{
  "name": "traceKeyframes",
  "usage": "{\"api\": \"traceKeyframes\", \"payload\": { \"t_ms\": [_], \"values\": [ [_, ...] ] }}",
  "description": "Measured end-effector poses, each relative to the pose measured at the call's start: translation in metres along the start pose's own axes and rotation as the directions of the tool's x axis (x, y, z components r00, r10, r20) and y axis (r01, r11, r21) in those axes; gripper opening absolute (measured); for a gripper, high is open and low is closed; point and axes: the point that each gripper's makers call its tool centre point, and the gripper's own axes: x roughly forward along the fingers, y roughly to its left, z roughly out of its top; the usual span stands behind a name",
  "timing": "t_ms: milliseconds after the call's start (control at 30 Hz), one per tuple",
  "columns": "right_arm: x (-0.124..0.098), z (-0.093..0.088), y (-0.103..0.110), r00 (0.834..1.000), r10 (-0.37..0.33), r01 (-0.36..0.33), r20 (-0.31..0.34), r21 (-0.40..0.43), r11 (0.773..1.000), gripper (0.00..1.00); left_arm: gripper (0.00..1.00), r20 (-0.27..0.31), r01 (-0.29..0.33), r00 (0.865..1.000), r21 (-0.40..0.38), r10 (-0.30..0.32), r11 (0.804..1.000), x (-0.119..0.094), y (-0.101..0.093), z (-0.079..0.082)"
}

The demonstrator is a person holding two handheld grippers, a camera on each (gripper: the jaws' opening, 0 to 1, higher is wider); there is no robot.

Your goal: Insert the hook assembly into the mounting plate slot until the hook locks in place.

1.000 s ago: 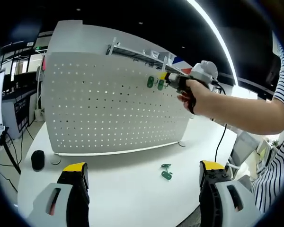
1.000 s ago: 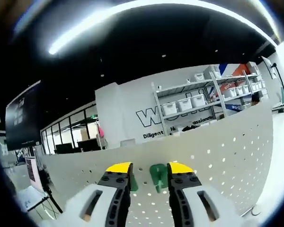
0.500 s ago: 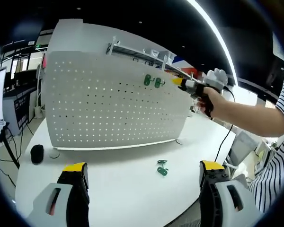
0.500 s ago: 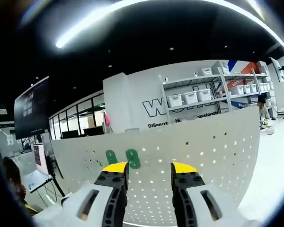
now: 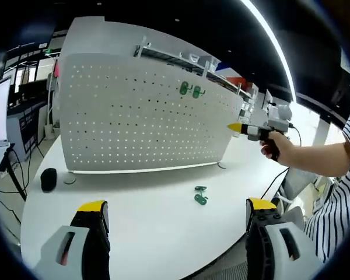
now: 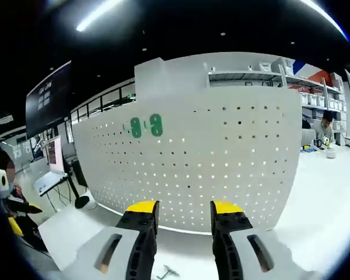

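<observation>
White counter [image 5: 134,210]: loose green plastic hook [image 5: 199,196] ahead of left hand-held gripper [image 5: 178,211], jaws apart, empty. Approach straight, grip squarely.

The pegboard [image 5: 146,111] is faced from across the table [image 5: 134,210] in the left gripper view. It is faced from nearer in the right gripper view. The pegboard [image 6: 198,163] is shared.
</observation>
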Motion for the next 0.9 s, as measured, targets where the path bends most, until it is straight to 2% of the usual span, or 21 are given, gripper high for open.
{"api": "traceKeyframes", "payload": {
  "t_ms": [233, 300, 367, 433, 533, 633, 700, 833, 900],
  "values": [
    [-0.024, -0.038, -0.003, 0.997, 0.013, -0.013, -0.074, 0.001, 1.0, 0.32, 1.0, -0.025, 0.012, 1.0, -0.003, -0.012, 1.0, 0.001, -0.007, -0.007],
    [-0.031, -0.053, 0.0, 0.994, 0.025, -0.016, -0.109, 0.082, 0.996, 0.32, 1.0, -0.038, 0.011, 0.999, -0.001, -0.011, 1.0, 0.001, -0.008, -0.011],
    [-0.038, -0.058, 0.001, 0.994, 0.025, -0.017, -0.103, 0.076, 0.997, 0.31, 1.0, -0.043, 0.013, 0.999, -0.003, -0.013, 1.0, 0.001, -0.01, -0.013],
    [-0.045, -0.065, 0.004, 0.994, 0.025, -0.018, -0.11, 0.065, 0.998, 0.3, 1.0, -0.049, 0.015, 0.999, -0.002, -0.015, 1.0, 0.001, -0.012, -0.015],
    [-0.052, -0.08, 0.014, 0.987, 0.076, -0.056, -0.144, 0.137, 0.989, 0.3, 1.0, -0.066, 0.026, 0.997, 0.004, -0.026, 1.0, 0.0, -0.018, -0.02],
    [-0.06, -0.094, 0.023, 0.979, 0.092, -0.074, -0.179, 0.107, 0.992, 0.3, 1.0, -0.077, 0.03, 0.997, 0.007, -0.03, 1.0, -0.001, -0.02, -0.024],
    [-0.066, -0.106, 0.033, 0.97, 0.122, -0.102, -0.209, 0.105, 0.989, 0.3, 1.0, -0.085, 0.031, 0.996, 0.0, -0.031, 1.0, -0.002, -0.022, -0.028],
    [-0.076, -0.134, 0.05, 0.934, 0.184, -0.184, -0.305, 0.03, 0.983, 0.28, 1.0, -0.102, 0.036, 0.994, -0.001, -0.036, 0.999, -0.004, -0.025, -0.035],
    [-0.08, -0.144, 0.056, 0.921, 0.204, -0.208, -0.333, 0.024, 0.978, 0.28, 1.0, -0.11, 0.038, 0.993, 0.0, -0.038, 0.999, -0.005, -0.026, -0.038]
  ]
}}
